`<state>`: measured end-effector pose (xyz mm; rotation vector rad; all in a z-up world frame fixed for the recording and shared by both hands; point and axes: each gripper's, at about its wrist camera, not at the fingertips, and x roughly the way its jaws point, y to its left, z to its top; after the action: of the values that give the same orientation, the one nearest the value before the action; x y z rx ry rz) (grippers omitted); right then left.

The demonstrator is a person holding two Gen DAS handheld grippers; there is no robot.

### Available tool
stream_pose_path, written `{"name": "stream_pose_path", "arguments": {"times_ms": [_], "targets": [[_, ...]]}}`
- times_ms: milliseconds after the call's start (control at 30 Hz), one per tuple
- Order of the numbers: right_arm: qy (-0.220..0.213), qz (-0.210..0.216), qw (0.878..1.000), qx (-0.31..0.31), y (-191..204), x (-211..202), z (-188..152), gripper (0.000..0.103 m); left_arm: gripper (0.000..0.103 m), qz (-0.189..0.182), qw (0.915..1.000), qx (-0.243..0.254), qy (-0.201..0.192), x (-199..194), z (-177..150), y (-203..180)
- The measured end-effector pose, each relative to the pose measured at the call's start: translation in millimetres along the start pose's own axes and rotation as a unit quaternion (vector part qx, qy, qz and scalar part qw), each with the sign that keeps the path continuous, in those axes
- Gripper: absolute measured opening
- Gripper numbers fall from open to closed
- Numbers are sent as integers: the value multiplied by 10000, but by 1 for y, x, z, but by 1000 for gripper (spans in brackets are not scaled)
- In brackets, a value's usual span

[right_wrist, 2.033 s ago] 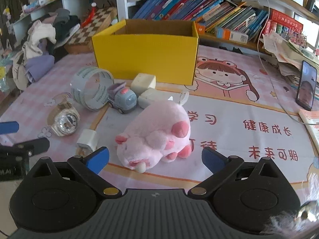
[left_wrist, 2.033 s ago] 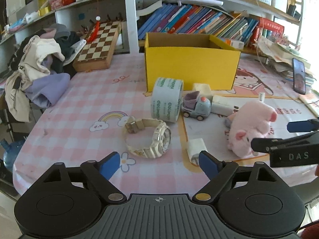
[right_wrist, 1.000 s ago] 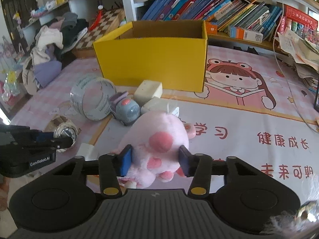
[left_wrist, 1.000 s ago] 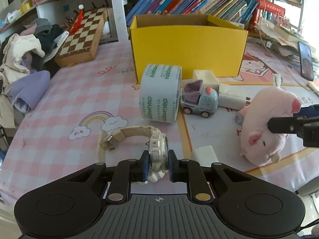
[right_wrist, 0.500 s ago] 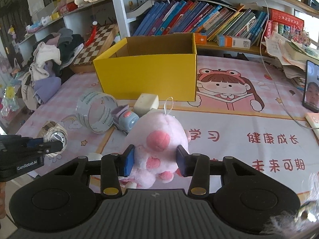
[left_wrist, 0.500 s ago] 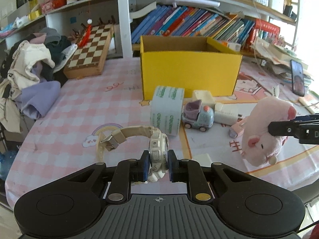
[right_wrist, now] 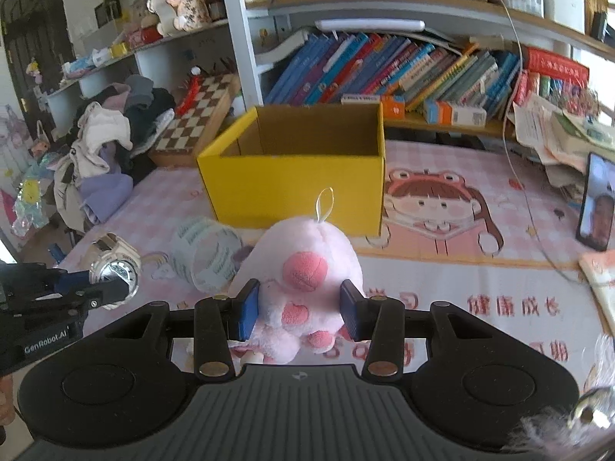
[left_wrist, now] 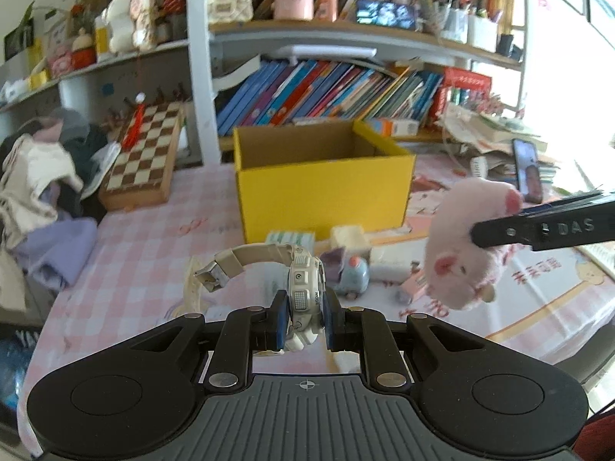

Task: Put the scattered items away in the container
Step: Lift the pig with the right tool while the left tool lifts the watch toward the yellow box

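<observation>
Both up off the surface (right_wrist: 461, 269) now, where a second ago watch and pig were only just clamped low down. Left hand-held gripper (left_wrist: 305, 317) pinched narrow on the watch (left_wrist: 303, 288), case between the blue pads, strap arching out to the left in mid-air. Right hand-held gripper (right_wrist: 300, 311) squeezed on the pig (right_wrist: 307, 269), pads sunk into its sides, hanging loop pointing up toward the box (right_wrist: 296, 176). Higher than half a second back, with more of the shelves and books in view and the surface dropped away below.

Left behind on the surface: tape (right_wrist: 205, 255) on its side just in front of the box's near wall, toy truck (left_wrist: 348, 272) beside it, a pale block (left_wrist: 349, 236) touching the box front.

Box standing open-topped near the far edge, empty as far as can be seen. Clear air between both loads and its rim. Chessboard (right_wrist: 196, 123) and clothes (right_wrist: 103, 153) crowding the far-left corner, phone (right_wrist: 597, 207) and papers along the right edge.
</observation>
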<state>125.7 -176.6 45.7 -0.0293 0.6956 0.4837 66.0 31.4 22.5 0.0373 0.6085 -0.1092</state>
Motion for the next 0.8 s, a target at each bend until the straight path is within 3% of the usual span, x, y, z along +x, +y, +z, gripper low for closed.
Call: {"name": "stream_pose_path", "arguments": {"times_ms": [400, 800], "targets": [[-432, 256, 9980, -371, -7, 17, 65, 41, 17, -87, 9980, 432, -451, 25, 69, -2], [-730, 458, 9922, -903, -37, 73, 144, 42, 17, -90, 9969, 707, -343, 86, 136, -4]]}}
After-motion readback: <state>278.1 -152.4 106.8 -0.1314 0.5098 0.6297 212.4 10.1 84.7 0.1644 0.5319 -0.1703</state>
